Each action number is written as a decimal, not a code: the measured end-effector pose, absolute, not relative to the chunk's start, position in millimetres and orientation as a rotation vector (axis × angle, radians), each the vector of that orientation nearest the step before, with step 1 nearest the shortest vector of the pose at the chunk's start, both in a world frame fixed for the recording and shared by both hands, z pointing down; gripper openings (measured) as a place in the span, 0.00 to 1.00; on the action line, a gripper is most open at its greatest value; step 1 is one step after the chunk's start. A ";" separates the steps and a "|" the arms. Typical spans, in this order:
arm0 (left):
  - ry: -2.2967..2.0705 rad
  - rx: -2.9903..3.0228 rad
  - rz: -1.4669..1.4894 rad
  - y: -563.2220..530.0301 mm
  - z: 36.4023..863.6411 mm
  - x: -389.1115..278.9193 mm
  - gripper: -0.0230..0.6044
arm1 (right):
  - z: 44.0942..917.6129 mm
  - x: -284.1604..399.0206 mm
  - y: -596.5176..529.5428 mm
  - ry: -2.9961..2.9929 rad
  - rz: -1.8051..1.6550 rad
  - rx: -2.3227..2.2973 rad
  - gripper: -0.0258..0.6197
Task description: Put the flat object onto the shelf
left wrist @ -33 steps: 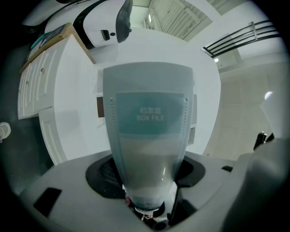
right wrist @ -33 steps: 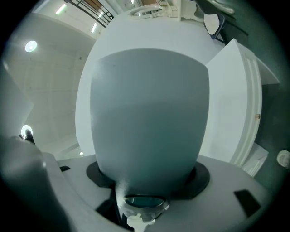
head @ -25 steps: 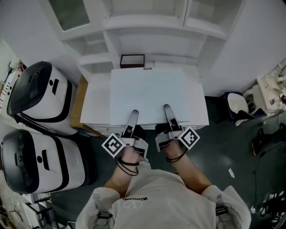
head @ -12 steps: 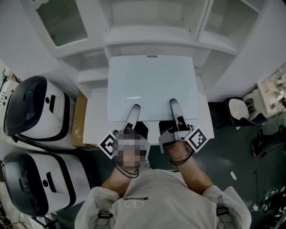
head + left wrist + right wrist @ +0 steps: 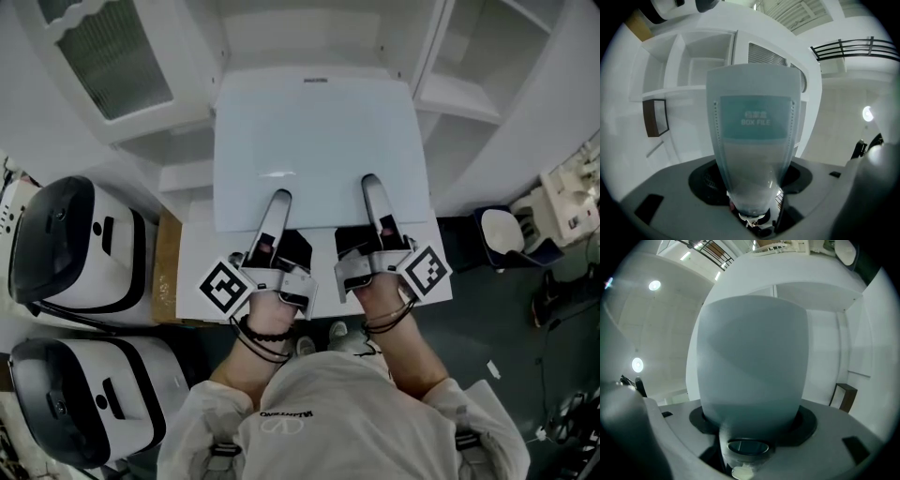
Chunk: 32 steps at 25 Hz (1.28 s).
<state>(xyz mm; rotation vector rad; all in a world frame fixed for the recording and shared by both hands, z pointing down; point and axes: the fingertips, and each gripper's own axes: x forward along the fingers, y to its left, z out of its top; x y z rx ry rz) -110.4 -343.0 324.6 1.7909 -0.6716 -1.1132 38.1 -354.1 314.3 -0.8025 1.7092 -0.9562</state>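
In the head view, a wide, flat, pale blue box file filled the upper centre of the frame, held level in front of a white shelf unit whose boards ran across the top. The left gripper and right gripper reached up from the lower centre, each clamped over the file's near edge, one toward each end. The file looked light and stiff, with a smooth plastic skin that could probably slip, so two spread grips on one long edge seemed the sensible hold for keeping it flat. In the left gripper view, the file stood edge-on in the middle of the frame, its printed spine label facing the camera, wedged between the jaws at the bottom centre. Shelf compartments and a small dark frame showed at the left. In the right gripper view, the file again filled the centre, pinched between that gripper's jaws low in the frame, with the shelf unit's white boards behind it at the upper right.
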 end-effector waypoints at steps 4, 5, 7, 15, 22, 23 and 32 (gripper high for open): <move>-0.701 1.798 -1.120 -364.2 309.8 -101.8 0.48 | 302.0 46.5 -378.7 1.698 -0.970 -0.769 0.51; -0.710 1.792 -1.121 -369.6 307.5 -100.2 0.48 | 300.2 48.1 -385.1 1.701 -0.978 -0.769 0.51; -0.731 1.782 -1.118 -381.9 303.9 -98.4 0.48 | 296.6 50.6 -399.6 1.708 -0.998 -0.772 0.51; -0.791 1.752 -1.116 -429.6 291.8 -96.7 0.49 | 287.0 52.5 -451.5 1.692 -1.076 -0.789 0.51; -0.817 1.718 -1.132 -463.2 286.2 -100.9 0.49 | 284.3 48.0 -483.1 1.666 -1.132 -0.830 0.52; -0.818 1.715 -1.133 -466.6 285.7 -101.3 0.50 | 283.5 47.5 -486.1 1.664 -1.137 -0.833 0.52; -0.859 1.742 -1.088 -508.6 274.4 -101.7 0.53 | 271.9 46.0 -530.3 1.622 -1.209 -0.889 0.53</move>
